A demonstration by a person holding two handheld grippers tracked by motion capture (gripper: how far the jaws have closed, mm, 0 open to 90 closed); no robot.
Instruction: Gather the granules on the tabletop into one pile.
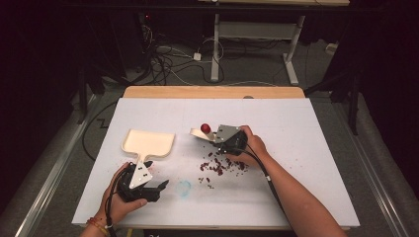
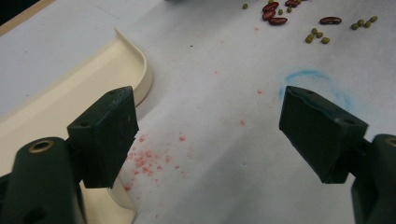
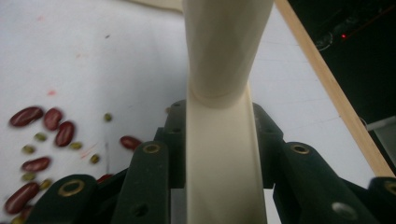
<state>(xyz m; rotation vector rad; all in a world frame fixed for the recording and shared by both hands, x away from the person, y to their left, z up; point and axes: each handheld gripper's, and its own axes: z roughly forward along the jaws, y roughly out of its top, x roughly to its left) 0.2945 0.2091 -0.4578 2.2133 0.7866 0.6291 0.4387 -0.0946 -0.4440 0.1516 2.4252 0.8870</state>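
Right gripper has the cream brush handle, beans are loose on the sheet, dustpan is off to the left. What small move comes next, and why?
Probably close the left gripper on the dustpan handle: its jaws stand open and empty right beside the pan. The right gripper is already clamped on the brush handle, and the beans lie apart from the dustpan, so the pan likely needs steadying before any sweep.

The dustpan (image 1: 148, 142) lay on the table (image 1: 296, 163) just ahead of the left gripper (image 1: 148, 185). The scattered beans (image 1: 222, 167) lay between the two grippers, just beside the right gripper (image 1: 222, 140), from which the brush (image 1: 203, 132) extended leftward.
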